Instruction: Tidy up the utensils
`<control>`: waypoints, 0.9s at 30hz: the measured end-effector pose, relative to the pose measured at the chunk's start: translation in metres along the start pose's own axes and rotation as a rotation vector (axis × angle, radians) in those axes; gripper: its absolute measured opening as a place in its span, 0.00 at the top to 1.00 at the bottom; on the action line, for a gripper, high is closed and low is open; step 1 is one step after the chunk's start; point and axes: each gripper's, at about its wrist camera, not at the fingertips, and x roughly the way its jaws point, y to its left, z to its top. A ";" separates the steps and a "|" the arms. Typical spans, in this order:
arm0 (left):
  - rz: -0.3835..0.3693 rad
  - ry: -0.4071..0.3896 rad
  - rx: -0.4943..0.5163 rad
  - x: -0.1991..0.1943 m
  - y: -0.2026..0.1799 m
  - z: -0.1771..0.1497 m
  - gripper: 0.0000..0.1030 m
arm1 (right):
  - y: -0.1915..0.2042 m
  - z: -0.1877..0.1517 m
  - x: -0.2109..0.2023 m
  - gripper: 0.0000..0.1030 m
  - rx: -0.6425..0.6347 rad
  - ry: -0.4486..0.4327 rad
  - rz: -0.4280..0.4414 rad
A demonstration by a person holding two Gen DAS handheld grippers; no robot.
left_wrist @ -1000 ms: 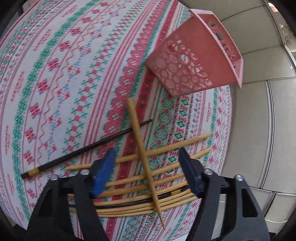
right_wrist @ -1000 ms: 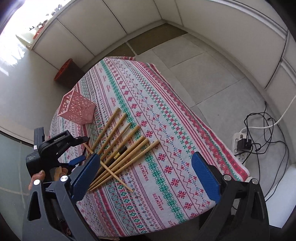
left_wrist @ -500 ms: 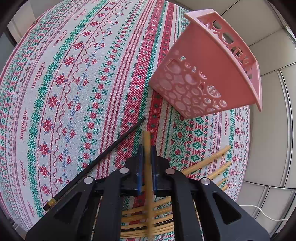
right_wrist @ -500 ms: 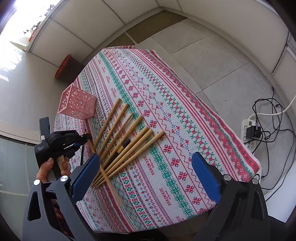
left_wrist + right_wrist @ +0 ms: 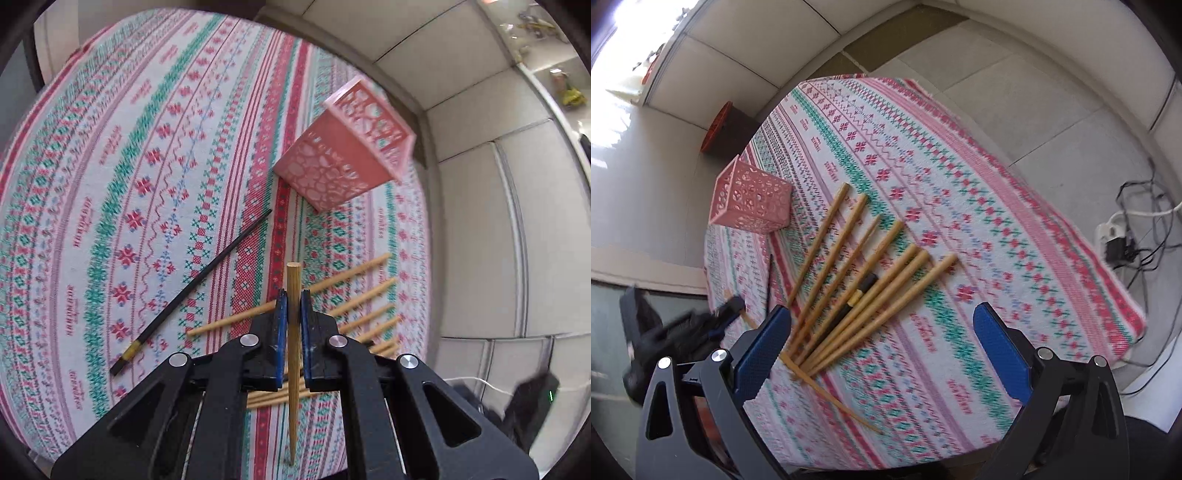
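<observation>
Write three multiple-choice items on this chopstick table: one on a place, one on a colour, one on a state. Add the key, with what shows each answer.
1. Where does the lone black chopstick lie?
A. inside the basket
B. on the patterned tablecloth, apart from the wooden ones
C. on the floor

2. What colour is the perforated plastic basket?
A. pink
B. blue
C. white

3. How is the left gripper?
A. wide open
B. shut on nothing
C. shut on a light wooden chopstick

Key: B, it lies alone on the cloth, left of the fan; A, its walls are pink; C, the blue pads clamp the stick between them.
</observation>
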 end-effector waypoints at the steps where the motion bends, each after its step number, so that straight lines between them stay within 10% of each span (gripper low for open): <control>1: -0.016 -0.020 0.022 -0.013 -0.003 0.000 0.94 | 0.003 0.006 0.006 0.07 0.031 0.024 0.042; 6: -0.064 -0.109 0.143 -0.066 -0.007 -0.017 0.94 | 0.026 0.032 0.029 0.12 0.090 0.068 0.125; 13: -0.118 -0.160 0.241 -0.091 -0.032 -0.028 0.94 | 0.044 0.070 0.089 0.52 0.098 0.131 -0.013; 27: -0.157 -0.241 0.265 -0.127 -0.028 -0.027 0.94 | 0.081 0.102 0.126 0.61 0.050 0.063 -0.180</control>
